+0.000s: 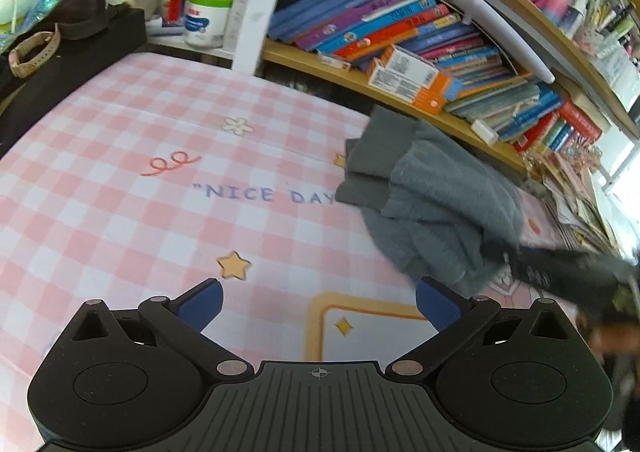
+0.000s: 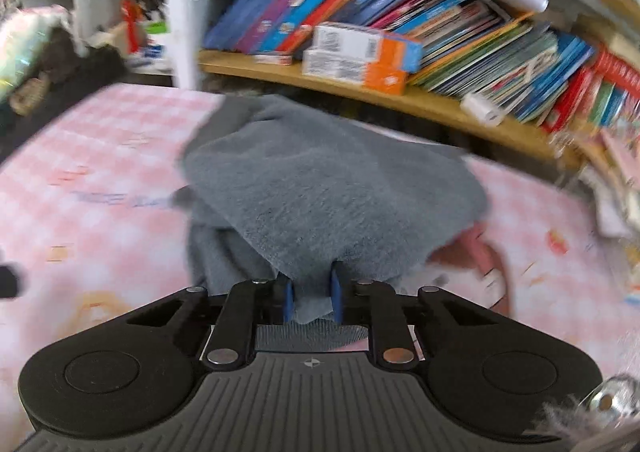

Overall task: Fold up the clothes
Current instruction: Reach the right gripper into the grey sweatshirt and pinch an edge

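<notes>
Right tool [image 2: 311,298]: clamped on edge of fuzzy grey fleece garment [image 2: 320,187], frame centre | Left tool [image 1: 319,302]: spread wide, empty | Risk: shallow bite, fleece may slip free.

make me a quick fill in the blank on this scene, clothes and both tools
1. The right tool is shut on the ____ fuzzy garment.
2. The left tool is ____ and holds nothing.
3. The garment lies on a pink checked cloth printed with the words "NICE ____".
4. Behind the cloth, a wooden shelf holds leaning ____.

Missing words: grey; open; DAY; books
</notes>
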Motion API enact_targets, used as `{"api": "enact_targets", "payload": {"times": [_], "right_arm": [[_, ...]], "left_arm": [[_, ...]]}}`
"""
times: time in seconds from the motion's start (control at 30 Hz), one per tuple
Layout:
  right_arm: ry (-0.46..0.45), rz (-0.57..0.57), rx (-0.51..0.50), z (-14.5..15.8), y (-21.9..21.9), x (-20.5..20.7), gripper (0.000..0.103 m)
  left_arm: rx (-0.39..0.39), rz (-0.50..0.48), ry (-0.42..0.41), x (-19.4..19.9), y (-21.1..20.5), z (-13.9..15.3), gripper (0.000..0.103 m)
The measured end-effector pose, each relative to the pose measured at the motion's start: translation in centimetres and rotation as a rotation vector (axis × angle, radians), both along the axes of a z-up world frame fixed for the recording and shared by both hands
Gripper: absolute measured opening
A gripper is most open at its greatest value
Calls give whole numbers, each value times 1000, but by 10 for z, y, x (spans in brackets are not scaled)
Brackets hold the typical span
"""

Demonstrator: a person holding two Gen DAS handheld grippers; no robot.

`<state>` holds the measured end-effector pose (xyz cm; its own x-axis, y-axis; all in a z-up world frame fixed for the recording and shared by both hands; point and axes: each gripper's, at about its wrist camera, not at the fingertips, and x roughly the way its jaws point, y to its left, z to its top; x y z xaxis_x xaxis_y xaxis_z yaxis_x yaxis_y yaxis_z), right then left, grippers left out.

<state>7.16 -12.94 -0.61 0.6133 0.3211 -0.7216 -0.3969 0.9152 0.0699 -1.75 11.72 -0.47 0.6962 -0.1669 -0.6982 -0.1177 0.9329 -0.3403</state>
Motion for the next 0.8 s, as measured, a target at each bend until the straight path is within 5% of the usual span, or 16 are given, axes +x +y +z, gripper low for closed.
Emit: {"api": "enact_targets", "payload": {"times": [0.33, 0.47, 0.6, 0.8], "right_arm": [[220, 2, 277, 10, 25, -47, 17], [243, -44, 375, 21, 33, -50, 15], [161, -99, 569, 57, 29, -43, 13], [-168, -141, 874, 155, -11, -45, 13]], "left_arm": [[-78, 4, -86, -5, 34, 7, 103], [-118, 8, -120, -9, 49, 10, 103], [-154, 52, -172, -16, 68, 16, 103], [-193, 104, -245, -24, 86, 25, 103]]}}
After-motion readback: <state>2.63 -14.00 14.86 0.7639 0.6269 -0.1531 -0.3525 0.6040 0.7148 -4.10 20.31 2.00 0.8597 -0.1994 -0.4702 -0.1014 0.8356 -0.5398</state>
